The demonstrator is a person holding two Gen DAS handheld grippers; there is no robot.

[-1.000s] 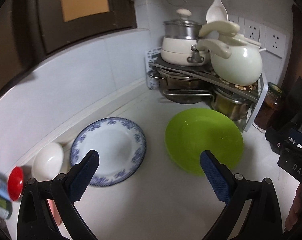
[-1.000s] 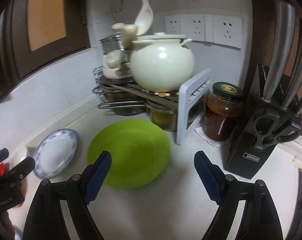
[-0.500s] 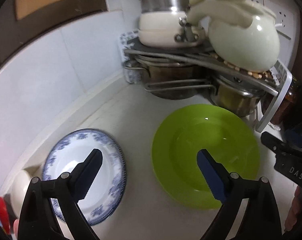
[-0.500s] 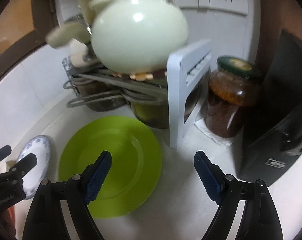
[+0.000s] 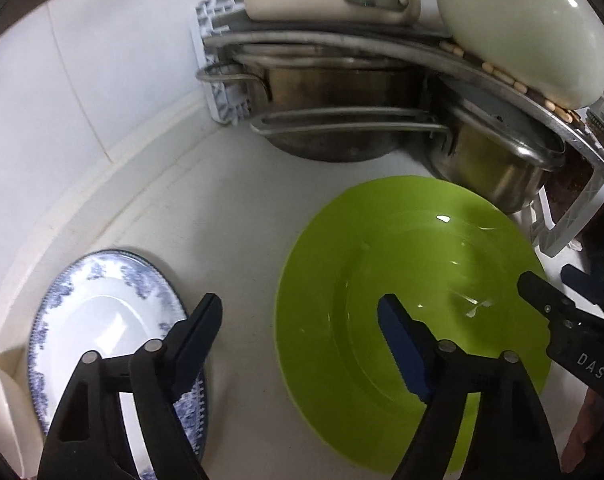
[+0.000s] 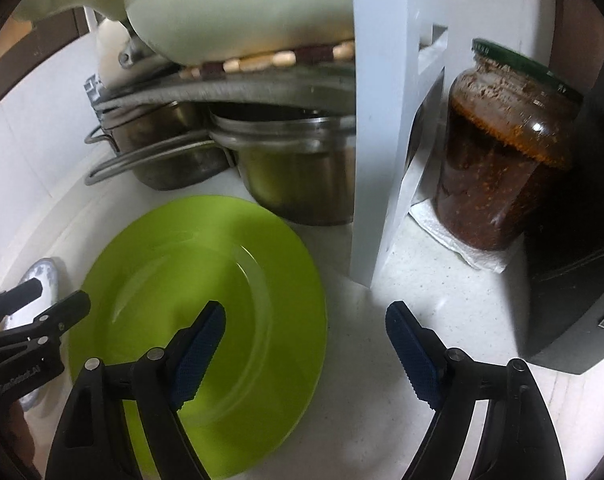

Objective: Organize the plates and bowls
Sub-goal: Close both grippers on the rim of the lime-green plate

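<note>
The green plate (image 5: 413,320) lies flat on the white counter (image 5: 222,208), its far edge close to the steel pots (image 5: 341,120) under the corner rack (image 6: 381,120). Left of it, near but apart, sits the blue-patterned plate (image 5: 102,340) by the wall. The left tongs (image 5: 300,332) stand apart with nothing between them, their jaws having just been closing; one blue pad hangs over the patterned plate's rim, the other over the green plate's bowl. The right tongs (image 6: 305,344) are likewise apart and narrowing, straddling the green plate's right edge, empty. The risks, as I judge them: a pad pressing the flat rim could slide the slick plate into the pots, both tongs may crowd one plate, and the sauce jar (image 6: 501,152) stands near the right tongs
</note>
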